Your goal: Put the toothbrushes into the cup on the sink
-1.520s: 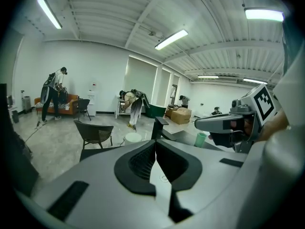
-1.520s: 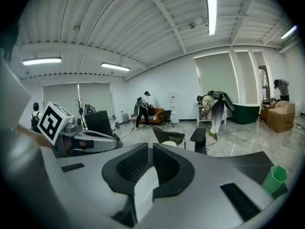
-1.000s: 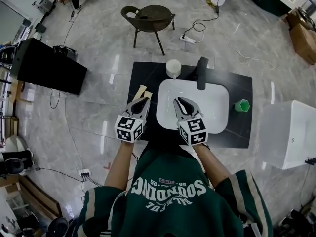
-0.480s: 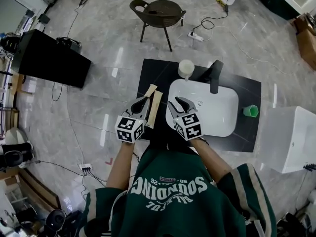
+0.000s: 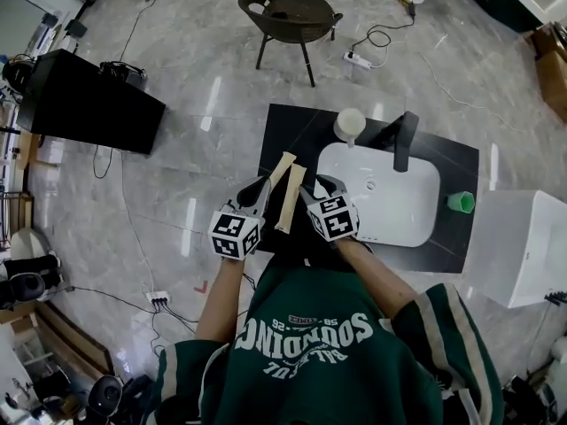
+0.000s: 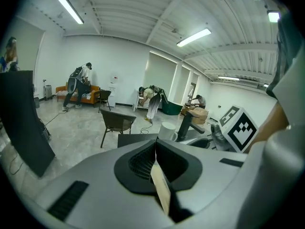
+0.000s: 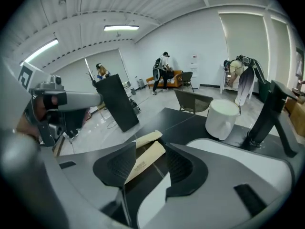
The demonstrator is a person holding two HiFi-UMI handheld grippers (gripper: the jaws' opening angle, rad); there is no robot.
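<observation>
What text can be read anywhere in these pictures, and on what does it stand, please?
"SOUNDING": upside down on the back of the person's green sweatshirt; the smaller lines around it are too small to read.
Print on the nearer toothbrush packet: too small to read.

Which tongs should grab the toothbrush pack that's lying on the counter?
Right. The right tongs have just been opening, and the loose toothbrush pack shows between their open jaws, not pressed. The left tongs are already shut on the other pack.
</observation>
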